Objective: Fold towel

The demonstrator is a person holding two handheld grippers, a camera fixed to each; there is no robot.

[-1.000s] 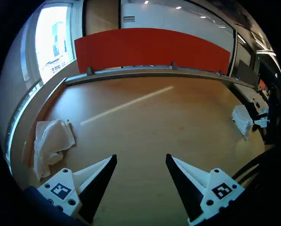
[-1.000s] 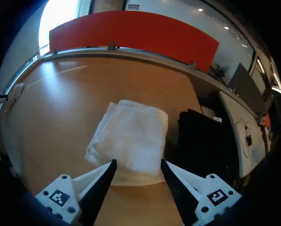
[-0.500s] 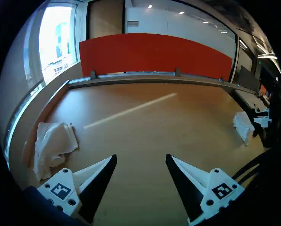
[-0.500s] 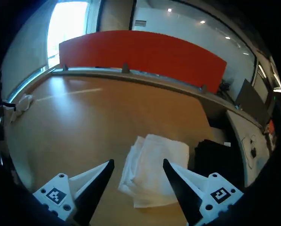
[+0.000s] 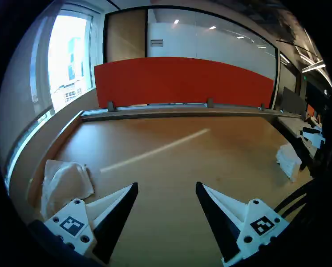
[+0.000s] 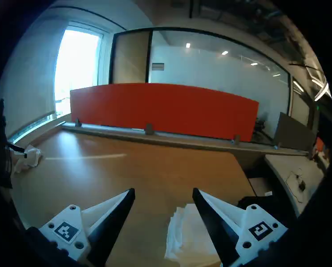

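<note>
The folded white cloth towel (image 6: 188, 236) lies flat on the light-brown wooden tabletop (image 6: 135, 169), just ahead of the right gripper (image 6: 163, 189). This fold looks complete. Both the right gripper and the left gripper (image 5: 166, 183) have their jaws spread and empty. A crumpled white towel (image 5: 66, 184) beside the left gripper probably awaits folding.

Folded towel (image 6: 184, 236) cut off by lower edge, crumpled towel (image 5: 63, 182) partly hidden

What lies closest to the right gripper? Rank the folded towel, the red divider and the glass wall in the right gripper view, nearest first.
1. Folded towel: on the table, just ahead of the right gripper, toward its right finger.
2. Red divider: along the table's far edge.
3. Glass wall: behind the divider, at the back.
</note>
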